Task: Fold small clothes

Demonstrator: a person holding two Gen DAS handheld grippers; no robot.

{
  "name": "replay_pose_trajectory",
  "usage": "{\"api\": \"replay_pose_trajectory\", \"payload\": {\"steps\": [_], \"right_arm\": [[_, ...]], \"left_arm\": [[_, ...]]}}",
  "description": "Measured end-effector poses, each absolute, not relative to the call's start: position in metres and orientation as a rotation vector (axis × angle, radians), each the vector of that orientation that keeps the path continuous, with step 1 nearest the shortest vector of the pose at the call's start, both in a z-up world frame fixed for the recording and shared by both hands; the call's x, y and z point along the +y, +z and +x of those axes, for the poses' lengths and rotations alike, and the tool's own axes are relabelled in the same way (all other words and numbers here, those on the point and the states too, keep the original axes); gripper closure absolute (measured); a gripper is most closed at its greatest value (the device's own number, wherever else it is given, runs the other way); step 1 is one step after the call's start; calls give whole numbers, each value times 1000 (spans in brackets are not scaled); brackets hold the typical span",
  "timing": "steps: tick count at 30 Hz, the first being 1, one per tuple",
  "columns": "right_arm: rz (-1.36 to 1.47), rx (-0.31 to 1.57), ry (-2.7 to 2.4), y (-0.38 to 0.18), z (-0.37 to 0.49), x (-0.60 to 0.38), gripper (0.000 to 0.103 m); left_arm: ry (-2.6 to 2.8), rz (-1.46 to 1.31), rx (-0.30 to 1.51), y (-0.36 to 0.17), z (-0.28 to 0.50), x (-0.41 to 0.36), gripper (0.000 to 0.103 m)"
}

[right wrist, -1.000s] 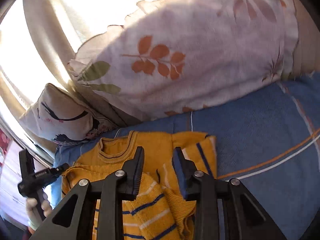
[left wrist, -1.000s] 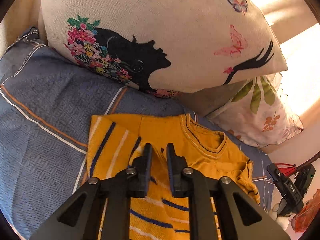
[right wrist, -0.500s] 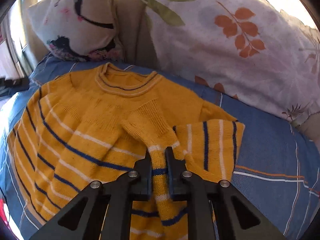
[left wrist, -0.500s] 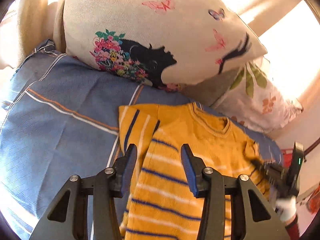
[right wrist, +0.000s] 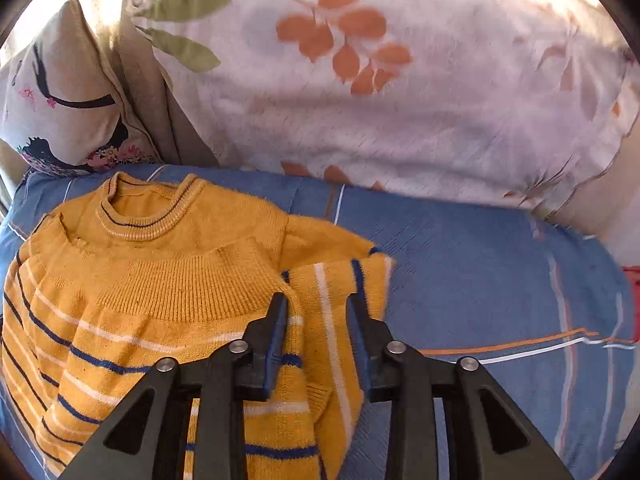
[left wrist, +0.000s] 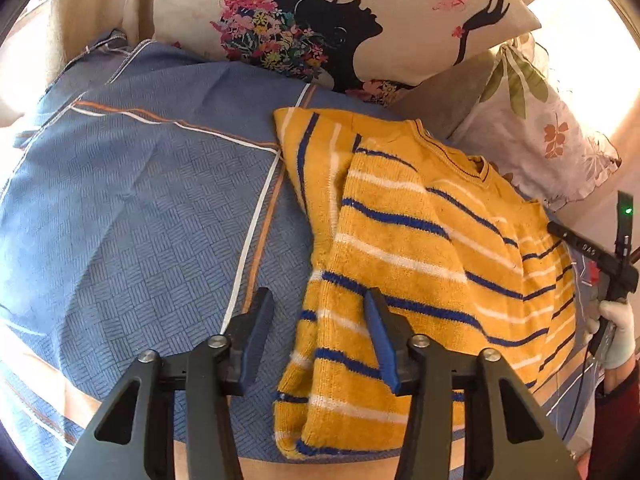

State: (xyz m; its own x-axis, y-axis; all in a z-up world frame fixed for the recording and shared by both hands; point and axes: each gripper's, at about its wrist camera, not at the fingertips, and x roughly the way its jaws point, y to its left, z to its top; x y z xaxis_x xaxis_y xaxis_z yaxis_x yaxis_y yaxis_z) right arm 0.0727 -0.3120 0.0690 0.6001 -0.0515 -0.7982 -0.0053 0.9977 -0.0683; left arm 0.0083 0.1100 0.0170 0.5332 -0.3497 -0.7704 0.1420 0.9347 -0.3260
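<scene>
A small yellow sweater (left wrist: 420, 248) with blue and white stripes lies on a blue bedsheet (left wrist: 140, 220), its sleeves folded in over the body. My left gripper (left wrist: 318, 336) is open and empty, hovering over the sweater's left lower edge. In the right wrist view the sweater (right wrist: 160, 292) shows with its collar toward the pillows. My right gripper (right wrist: 316, 332) is open and empty above the folded right sleeve (right wrist: 340, 300).
A cushion printed with a woman's profile (left wrist: 320, 20) and a leaf-print pillow (right wrist: 380, 92) lean at the head of the bed. The right gripper's body and a gloved hand (left wrist: 612, 308) show at the right edge of the left wrist view.
The right gripper, shut on the sleeve half a second ago, has opened and let it go. The left gripper opened earlier and has pulled back; the sleeves now lie folded over the body.
</scene>
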Motion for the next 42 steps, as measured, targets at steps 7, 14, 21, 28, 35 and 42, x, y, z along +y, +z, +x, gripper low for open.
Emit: {"api": "replay_pose_trajectory", "payload": {"steps": [7, 14, 21, 28, 35, 42], "right_arm": [[-153, 733, -27, 132, 34, -270, 49], [-36, 863, 442, 135, 39, -151, 42], [-81, 1078, 586, 92, 75, -19, 42], [-304, 1186, 460, 45, 94, 45, 23], [-481, 1150, 330, 33, 88, 68, 51], [-233, 1059, 396, 83, 81, 6, 84]], "left_arm": [[-143, -317, 884, 27, -6, 149, 103], [-307, -536, 835, 17, -42, 167, 49], [-411, -706, 859, -5, -45, 145, 35], [-430, -758, 863, -15, -49, 134, 78], [-428, -753, 831, -6, -60, 133, 78], [-426, -742, 714, 40, -101, 144, 79]]}}
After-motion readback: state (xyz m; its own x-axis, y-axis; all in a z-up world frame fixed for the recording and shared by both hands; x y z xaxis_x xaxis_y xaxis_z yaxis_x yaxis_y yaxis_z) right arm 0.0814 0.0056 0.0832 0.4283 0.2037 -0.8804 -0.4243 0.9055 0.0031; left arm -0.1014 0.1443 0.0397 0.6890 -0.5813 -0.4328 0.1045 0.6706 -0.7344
